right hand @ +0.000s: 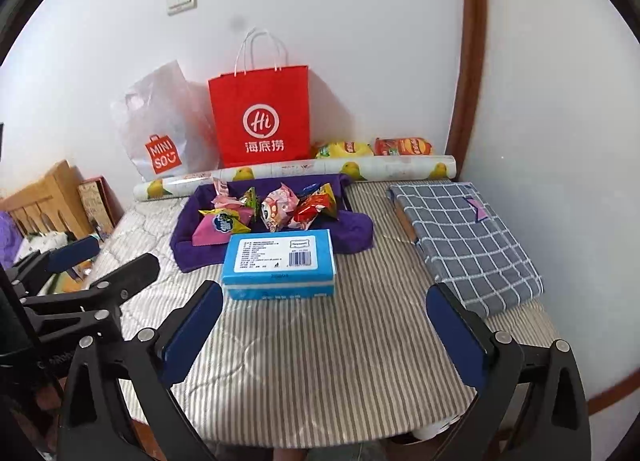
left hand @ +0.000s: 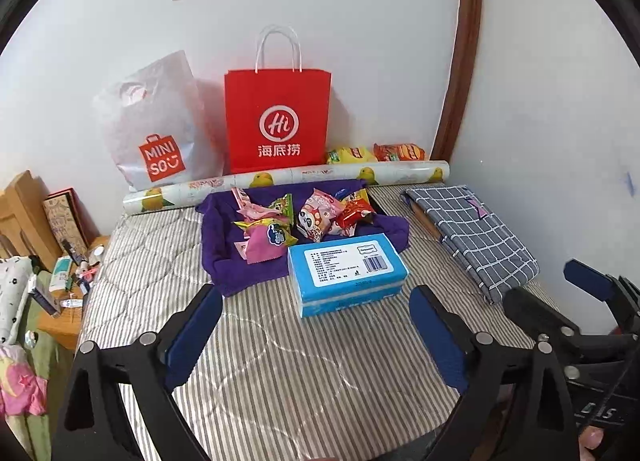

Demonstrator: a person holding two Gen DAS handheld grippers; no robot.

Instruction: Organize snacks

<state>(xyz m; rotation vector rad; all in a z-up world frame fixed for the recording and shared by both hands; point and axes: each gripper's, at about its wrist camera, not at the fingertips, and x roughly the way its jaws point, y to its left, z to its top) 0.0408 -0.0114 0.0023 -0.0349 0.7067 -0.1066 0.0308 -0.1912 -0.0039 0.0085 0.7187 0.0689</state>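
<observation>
Several wrapped snacks (left hand: 304, 217) (right hand: 276, 207) lie in a heap on a purple cloth (left hand: 228, 265) (right hand: 192, 249) on the striped mattress (left hand: 280, 361). Two crisp packets (left hand: 376, 153) (right hand: 376, 148) rest against the back wall. A blue tissue pack (left hand: 344, 273) (right hand: 280, 261) sits just in front of the cloth. My left gripper (left hand: 316, 290) is open and empty, short of the tissue pack. My right gripper (right hand: 324, 288) is open too, with nothing between its fingers. Each gripper shows at the edge of the other's view: the right gripper (left hand: 556, 289) and the left gripper (right hand: 108, 259).
A red paper bag (left hand: 276, 117) and a white Miniso plastic bag (left hand: 160, 133) stand against the wall behind a printed paper roll (left hand: 288, 181). A folded grey checked cloth (left hand: 472, 237) lies at the right. A cluttered bedside table (left hand: 60, 293) is at the left.
</observation>
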